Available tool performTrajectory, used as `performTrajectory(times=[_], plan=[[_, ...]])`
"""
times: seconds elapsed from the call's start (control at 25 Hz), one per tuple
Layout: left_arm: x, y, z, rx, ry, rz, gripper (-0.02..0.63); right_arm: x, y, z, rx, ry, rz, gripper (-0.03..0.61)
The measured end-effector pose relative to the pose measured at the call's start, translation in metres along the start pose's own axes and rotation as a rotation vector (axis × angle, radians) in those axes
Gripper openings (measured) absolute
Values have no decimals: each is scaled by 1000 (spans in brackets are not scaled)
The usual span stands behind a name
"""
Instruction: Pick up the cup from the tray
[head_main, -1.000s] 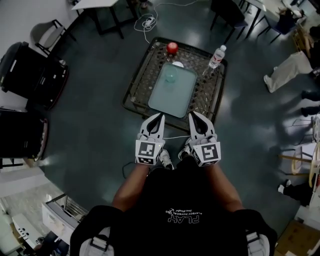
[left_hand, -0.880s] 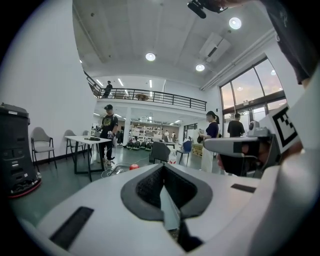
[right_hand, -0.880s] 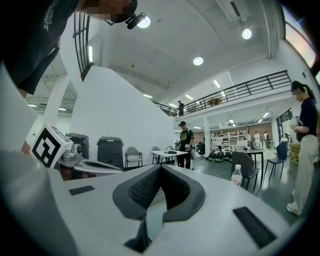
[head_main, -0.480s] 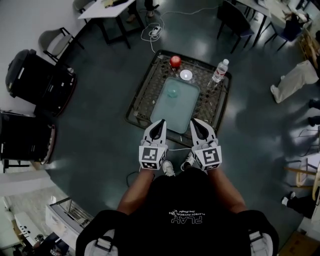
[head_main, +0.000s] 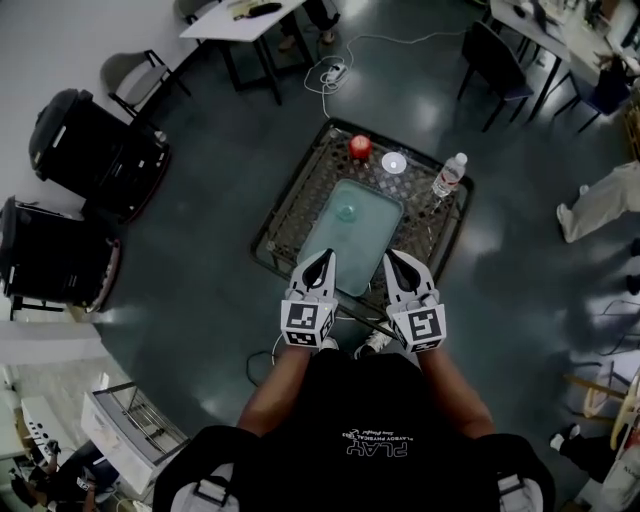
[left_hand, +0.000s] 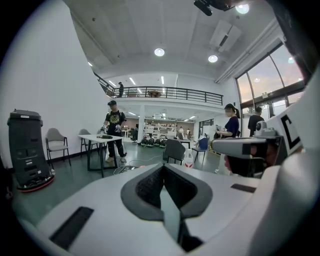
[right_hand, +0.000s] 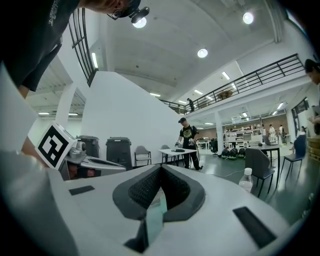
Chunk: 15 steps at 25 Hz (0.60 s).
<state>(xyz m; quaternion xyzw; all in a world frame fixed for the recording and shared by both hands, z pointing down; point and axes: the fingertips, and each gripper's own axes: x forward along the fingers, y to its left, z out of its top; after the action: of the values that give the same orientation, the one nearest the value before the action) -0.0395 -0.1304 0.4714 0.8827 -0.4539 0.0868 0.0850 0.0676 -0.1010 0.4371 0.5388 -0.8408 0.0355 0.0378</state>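
A small translucent cup (head_main: 346, 212) stands upright on the far half of a pale green tray (head_main: 362, 262), which lies on a low mesh-topped table (head_main: 285, 205). Both grippers are held side by side above the tray's near end, pointing at the cup and well short of it. My left gripper (head_main: 325, 257) is shut and empty, its dark pads meeting in the left gripper view (left_hand: 162, 168). My right gripper (head_main: 393, 257) is also shut with nothing in it (right_hand: 160, 168). The cup does not show in either gripper view.
On the table beyond the tray are a red round object (head_main: 360, 146), a white disc (head_main: 394, 162) and a plastic water bottle (head_main: 449, 175). Two black bins (head_main: 95, 150) stand at the left. A white table (head_main: 240, 15), chairs and people ring the room.
The table and tray have come closer as the person moved up. Both grippers now reach over the tray's near end instead of stopping at its edge. Both stayed shut.
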Motion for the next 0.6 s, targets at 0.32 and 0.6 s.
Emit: performTrajectory(times=[0.32, 0.6], plan=[[27, 25, 12, -4, -10, 33, 6, 30, -23, -8, 38, 8, 3, 9], [59, 39, 2, 72, 10, -29, 6, 61, -24, -14, -25, 39, -6, 9]])
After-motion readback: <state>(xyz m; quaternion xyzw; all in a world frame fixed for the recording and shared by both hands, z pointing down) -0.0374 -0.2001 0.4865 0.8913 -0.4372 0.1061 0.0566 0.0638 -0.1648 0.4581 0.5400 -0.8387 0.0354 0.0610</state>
